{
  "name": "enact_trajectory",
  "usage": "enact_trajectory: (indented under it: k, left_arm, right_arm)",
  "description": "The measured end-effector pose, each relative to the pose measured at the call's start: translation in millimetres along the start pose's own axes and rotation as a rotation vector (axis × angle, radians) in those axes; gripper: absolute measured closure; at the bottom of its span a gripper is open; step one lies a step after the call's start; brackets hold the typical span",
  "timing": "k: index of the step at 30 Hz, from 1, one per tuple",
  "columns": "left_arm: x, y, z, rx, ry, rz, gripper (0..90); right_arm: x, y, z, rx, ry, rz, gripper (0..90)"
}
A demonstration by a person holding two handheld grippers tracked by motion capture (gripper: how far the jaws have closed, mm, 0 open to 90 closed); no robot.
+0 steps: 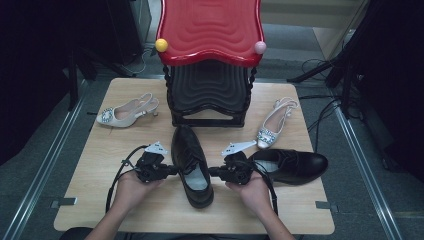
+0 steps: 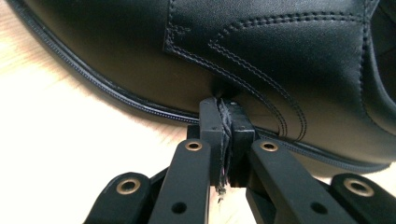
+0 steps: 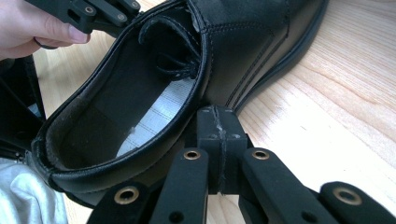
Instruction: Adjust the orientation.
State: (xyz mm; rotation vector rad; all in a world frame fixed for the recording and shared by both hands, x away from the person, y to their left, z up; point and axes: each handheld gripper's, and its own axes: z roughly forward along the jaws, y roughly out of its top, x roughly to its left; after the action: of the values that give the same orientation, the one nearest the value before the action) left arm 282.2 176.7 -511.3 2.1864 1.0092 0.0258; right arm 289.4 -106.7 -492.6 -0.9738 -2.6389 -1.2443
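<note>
Left hand-held gripper (image 2: 223, 112): jaws pressed together with nothing between them, tips butted against the outer side wall of the black leather lace-up dress shoe (image 1: 191, 165), just above its welted sole. Right hand-held gripper (image 3: 217, 116): jaws likewise closed on nothing, tips set against the opposite side wall, near the collar of the shoe opening. The shoe lies mid-counter, toe pointing away from the person, pinned between the two sets of tips rather than pinched. Handling, judged: smooth polished leather, likely slippery under hard jaw tips; upper pliable at the collar, stiffer at sole and heel; moderate weight. Best purchase would be the collar edge or the heel counter, where a jaw can close over a rim. Surroundings: pale wooden counter (image 1: 100, 200); matching second black shoe (image 1: 292, 165) just right; two white jewelled slingback heels (image 1: 127, 112) (image 1: 275, 125) farther back; red and black stacked plastic stools (image 1: 210, 60) behind.
</note>
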Motion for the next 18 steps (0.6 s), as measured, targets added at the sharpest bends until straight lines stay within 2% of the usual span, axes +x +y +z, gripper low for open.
enact_trajectory:
  k: [5, 8, 13, 15, 18]
  left_arm:
    - [3.3, 3.4, 2.6, -0.007, -0.005, -0.007, 88.7]
    - [3.6, 5.7, 3.2, 0.000, 0.002, 0.002, 88.8]
    - [6.5, 6.7, 3.8, -0.007, 0.004, -0.002, 88.4]
    - [9.5, 6.5, 3.6, -0.011, -0.003, -0.014, 87.2]
    - [10.2, 6.0, 2.2, -0.008, 0.007, -0.008, 85.3]
  right_arm:
    - [3.0, -2.5, 0.0, -0.010, -0.008, 0.010, 90.0]
    - [4.9, -3.0, 0.4, -0.013, -0.008, 0.014, 90.0]
    - [8.5, -3.1, 1.6, -0.006, -0.002, 0.005, 90.0]
    - [8.4, -3.5, 2.5, -0.004, 0.016, -0.003, 90.0]
    - [6.4, -4.3, 1.4, -0.006, 0.012, -0.008, 86.2]
